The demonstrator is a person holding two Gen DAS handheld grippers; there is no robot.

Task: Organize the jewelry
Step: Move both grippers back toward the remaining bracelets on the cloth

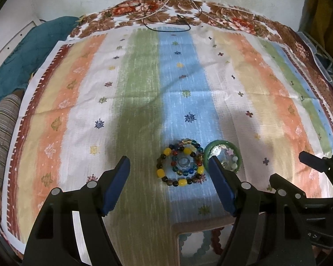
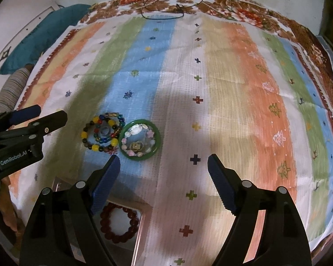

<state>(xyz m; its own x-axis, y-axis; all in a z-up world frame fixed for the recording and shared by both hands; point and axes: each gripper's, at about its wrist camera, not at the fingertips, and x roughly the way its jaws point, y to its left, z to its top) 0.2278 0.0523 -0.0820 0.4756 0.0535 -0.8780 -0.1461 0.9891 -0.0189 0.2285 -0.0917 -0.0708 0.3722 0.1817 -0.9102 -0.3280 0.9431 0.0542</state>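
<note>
Nearest you sat a box (image 2: 142,219) with a dark red bead bracelet (image 2: 118,225) inside (its pale blue neighbour (image 1: 195,242) showed only from your left side). Your left gripper (image 1: 168,175) had its blue pads wide apart, holding nothing, and your right gripper (image 2: 163,170) was wide apart and empty too. Just past the pads lay the jewelry – a ring of yellow and dark beads (image 1: 181,166) around a smaller bright one (image 1: 185,163), touching a green bangle (image 2: 139,139) with pale beads inside it. All of it rested on the striped cloth (image 2: 233,88). Far off – near the wall – lay thin cords (image 1: 166,15).
</note>
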